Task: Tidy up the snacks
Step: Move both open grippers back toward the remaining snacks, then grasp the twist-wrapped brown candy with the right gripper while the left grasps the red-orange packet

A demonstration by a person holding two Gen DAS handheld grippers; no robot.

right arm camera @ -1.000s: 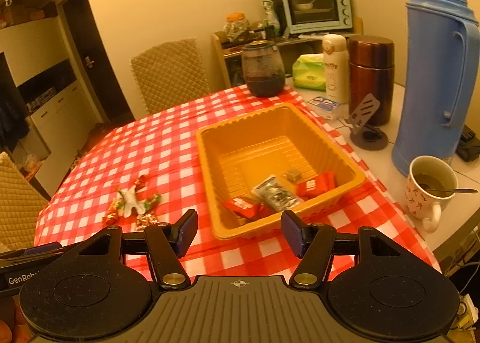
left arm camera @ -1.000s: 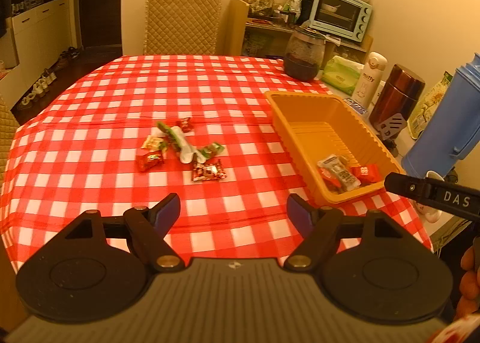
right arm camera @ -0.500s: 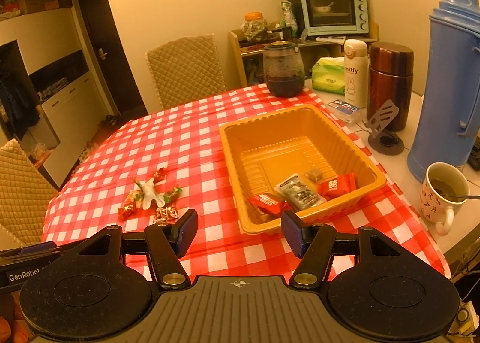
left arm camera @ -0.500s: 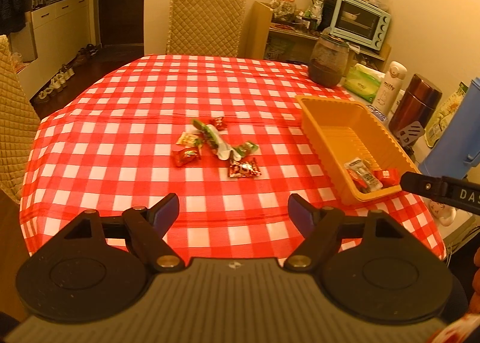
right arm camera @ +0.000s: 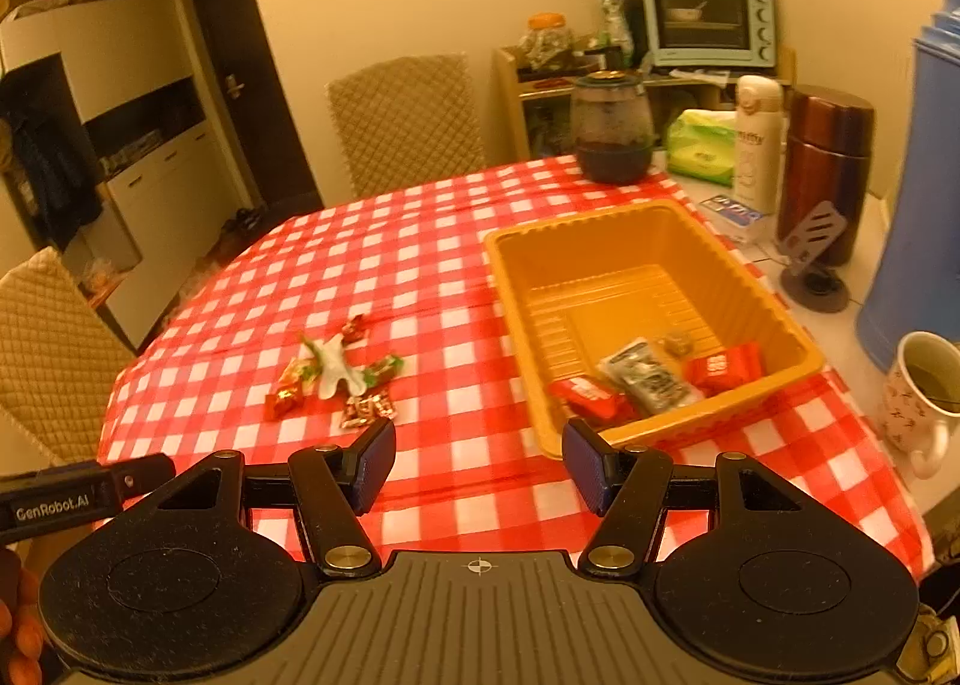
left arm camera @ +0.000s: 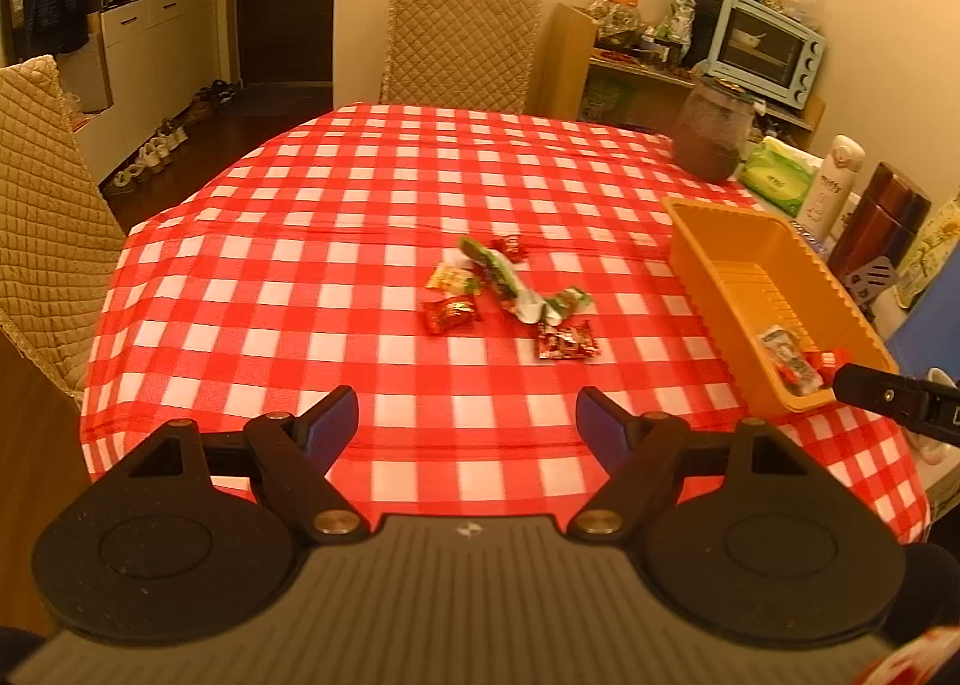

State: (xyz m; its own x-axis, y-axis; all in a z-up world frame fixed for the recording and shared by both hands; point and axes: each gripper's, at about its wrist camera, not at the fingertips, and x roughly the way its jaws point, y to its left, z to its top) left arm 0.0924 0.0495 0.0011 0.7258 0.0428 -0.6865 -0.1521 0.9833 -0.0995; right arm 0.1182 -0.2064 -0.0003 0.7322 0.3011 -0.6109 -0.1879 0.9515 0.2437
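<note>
The left gripper (left arm camera: pixel 467 418) points forward and downward, its two fingers spread wide with nothing between the pads. The right gripper (right arm camera: pixel 478 460) is tilted down likewise, fingers parted a little narrower and also empty. To the right of the left gripper's fingers the right gripper's tip shows; left of the right gripper's fingers, the left gripper's side shows

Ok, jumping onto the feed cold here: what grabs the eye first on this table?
The red-and-white checked tablecloth fills both views. Near its middle lies a loose cluster of wrapped snacks, and to their right sits an orange tray already holding a few packets at its near end. Both the left gripper and the right gripper hang open and empty above the near edge.
</note>
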